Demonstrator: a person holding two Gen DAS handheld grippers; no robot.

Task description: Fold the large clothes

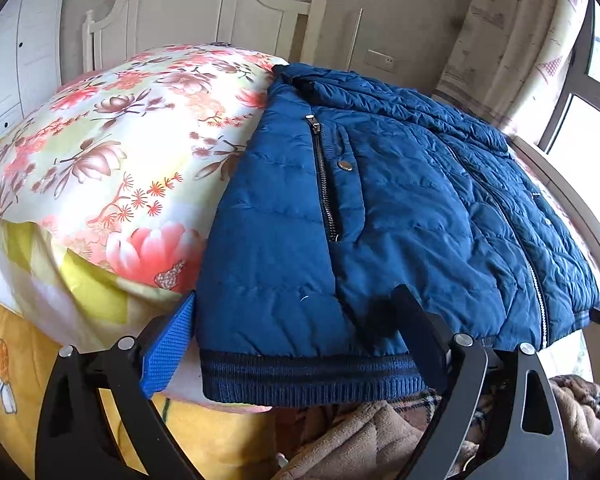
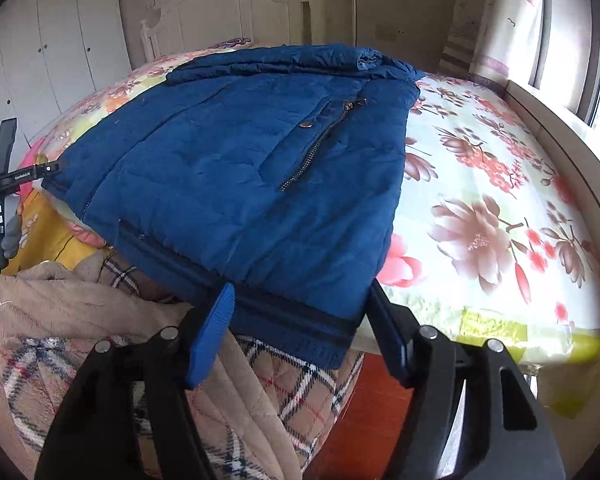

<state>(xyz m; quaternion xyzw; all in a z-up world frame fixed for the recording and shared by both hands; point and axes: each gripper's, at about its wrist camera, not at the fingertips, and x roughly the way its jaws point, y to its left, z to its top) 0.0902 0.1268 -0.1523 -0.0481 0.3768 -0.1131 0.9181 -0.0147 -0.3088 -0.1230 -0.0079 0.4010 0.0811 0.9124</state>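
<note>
A blue quilted jacket (image 1: 380,216) lies folded on the flowered bed cover (image 1: 112,152), its dark ribbed hem (image 1: 312,376) hanging over the bed's near edge. My left gripper (image 1: 296,308) is open, its two fingers on either side of the hem's left corner. In the right wrist view the same jacket (image 2: 240,176) lies across the bed, and my right gripper (image 2: 300,300) is open, its fingers straddling the hem's right corner (image 2: 300,328). The left gripper shows at the far left of that view (image 2: 4,176).
A beige plaid-lined garment (image 2: 100,344) is heaped below the bed's near edge. A white headboard (image 1: 204,4) stands at the far end, a wardrobe (image 2: 52,48) at the left, a window and curtain (image 1: 560,60) at the right. Yellow bedding (image 1: 16,360) hangs at the left.
</note>
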